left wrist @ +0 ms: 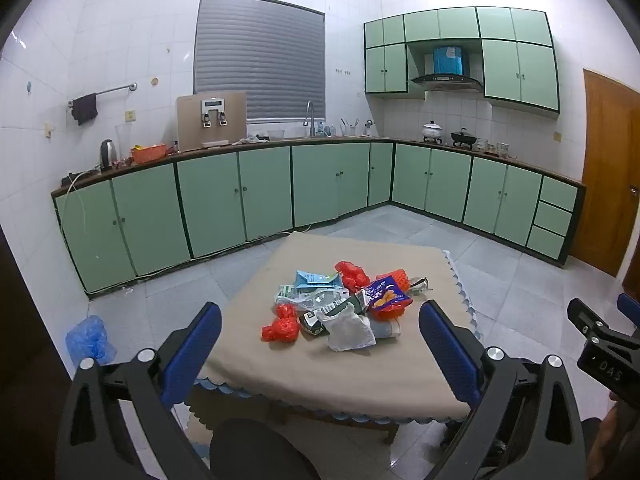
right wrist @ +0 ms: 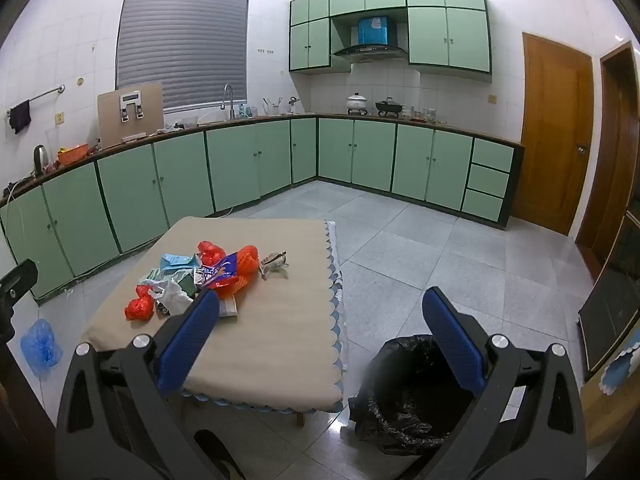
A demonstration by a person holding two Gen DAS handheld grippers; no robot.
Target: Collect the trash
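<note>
A heap of trash (left wrist: pixel 344 304) lies on a low table with a beige cloth (left wrist: pixel 304 368): red net bags, a purple snack packet (left wrist: pixel 386 294), a white crumpled bag (left wrist: pixel 350 330), a blue packet and cartons. The heap also shows in the right wrist view (right wrist: pixel 200 280), with a crumpled wrapper (right wrist: pixel 274 262) apart to its right. A bin lined with a black bag (right wrist: pixel 412 392) stands on the floor right of the table. My left gripper (left wrist: pixel 320 320) is open and empty, short of the heap. My right gripper (right wrist: pixel 320 308) is open and empty, above the table's near right edge.
A blue plastic bag (left wrist: pixel 90 340) lies on the floor left of the table. Green cabinets (left wrist: pixel 240 196) run along the back and right walls. A wooden door (right wrist: pixel 556 132) is at the right. Grey tiled floor (right wrist: pixel 400 248) surrounds the table.
</note>
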